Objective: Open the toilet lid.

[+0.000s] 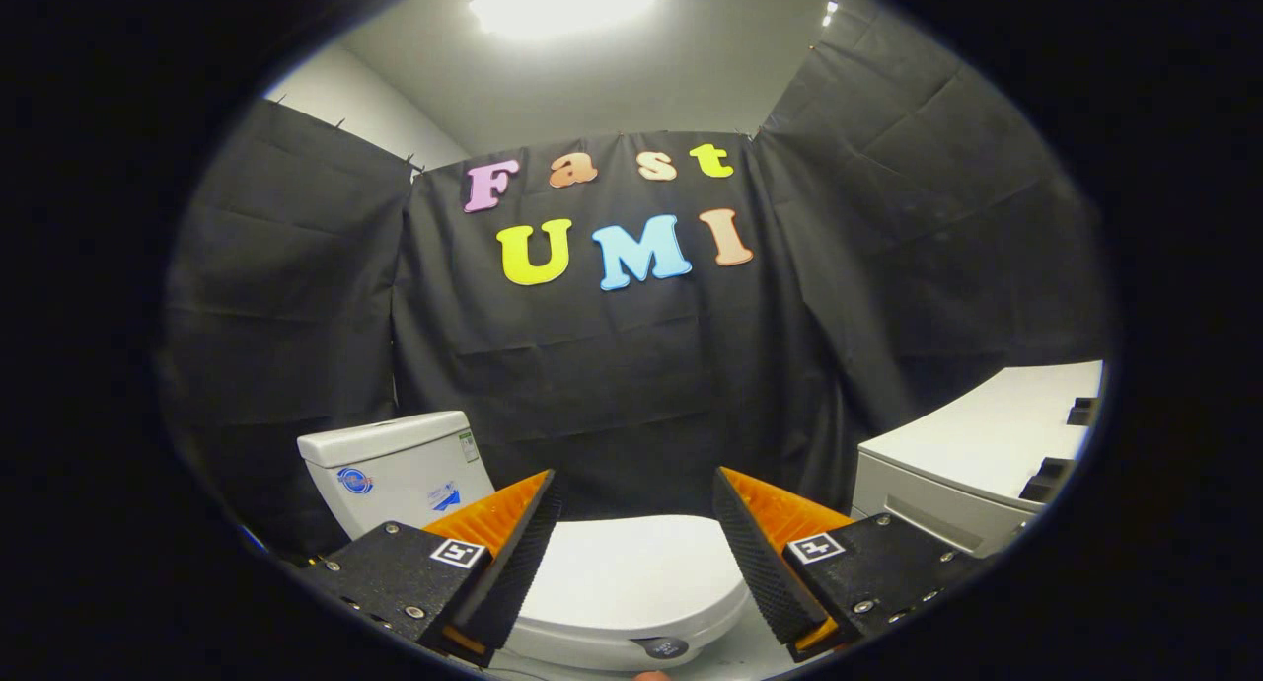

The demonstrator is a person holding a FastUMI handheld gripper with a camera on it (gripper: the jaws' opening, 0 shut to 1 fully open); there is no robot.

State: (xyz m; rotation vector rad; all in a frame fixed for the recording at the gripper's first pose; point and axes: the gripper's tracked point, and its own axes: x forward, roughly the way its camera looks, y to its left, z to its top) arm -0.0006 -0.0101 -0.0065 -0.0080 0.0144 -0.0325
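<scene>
White plastic toilet lid (631, 567), closed flat on its seat, lying low between and just beyond the two fingers of the tool (636, 553); taken as the landmark for this entry. Tool: fingers spread wide, holding nothing, apart from the lid and above it, ribbed inner faces turned toward each other. Judged reason for the spread: the gap is kept open so the lid's front edge can be taken or hooked from below. Lid's front rim: rounded, overhanging the bowl toward the tool, with a small dark oval button or badge (663, 647) just under it; its purpose cannot be told. Tank (395, 469): white ceramic, behind the lid and off to its left, its flat cover on, backed against the black cloth wall (631, 385); it will presumably stop the lid once swung upright. White cabinet or appliance (972, 464): to the right of the lid, well apart, with dark fittings on its top. Ceiling lamp (562, 0): high above the lid, lit. Task status, judged: not begun, lid still down.
</scene>
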